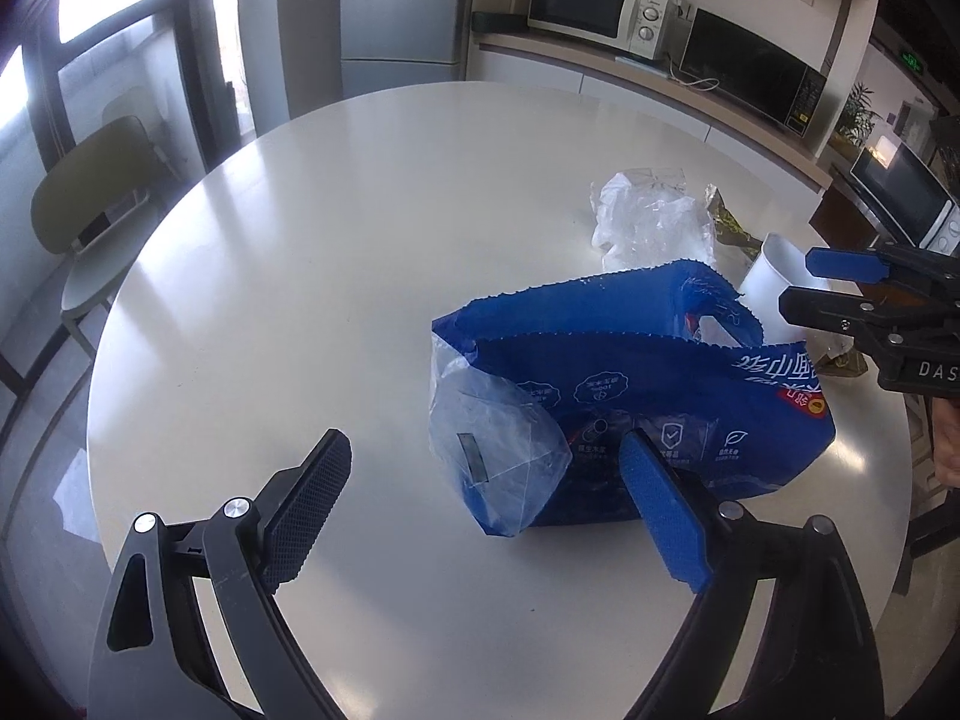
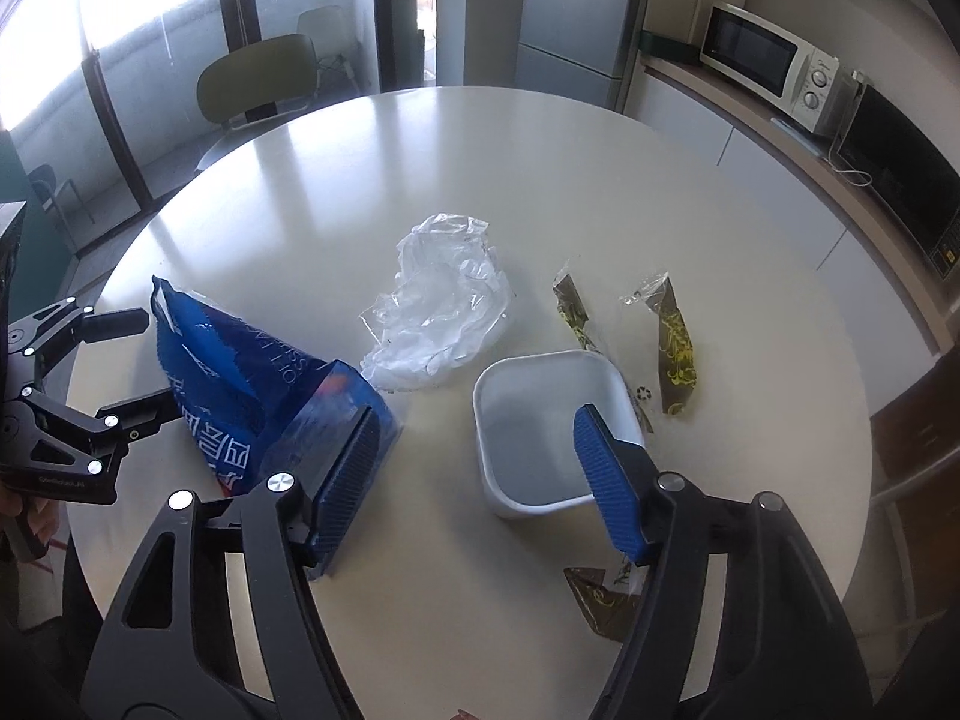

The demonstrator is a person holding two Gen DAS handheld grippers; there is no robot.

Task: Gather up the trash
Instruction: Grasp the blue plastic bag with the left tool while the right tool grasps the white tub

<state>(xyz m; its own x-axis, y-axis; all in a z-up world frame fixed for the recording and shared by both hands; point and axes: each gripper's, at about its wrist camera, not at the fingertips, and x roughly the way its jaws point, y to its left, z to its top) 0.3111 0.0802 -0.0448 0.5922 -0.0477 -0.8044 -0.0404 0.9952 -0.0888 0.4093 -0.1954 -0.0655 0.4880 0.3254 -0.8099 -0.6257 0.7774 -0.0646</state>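
Nothing collected yet: white bin [image 2: 540, 420] sits empty on the table [image 2: 480, 180]; blue bag [image 2: 252, 384], clear plastic [image 2: 444, 312] and 3 wrappers lie around it; left tool [image 1: 480, 516] and right tool [image 2: 480, 468] both apart, gripping nothing

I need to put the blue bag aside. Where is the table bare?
Bare: the table's far half, toward the green chair. Crowded: the near right, where the blue bag, clear plastic, white bin and dark wrappers cluster.
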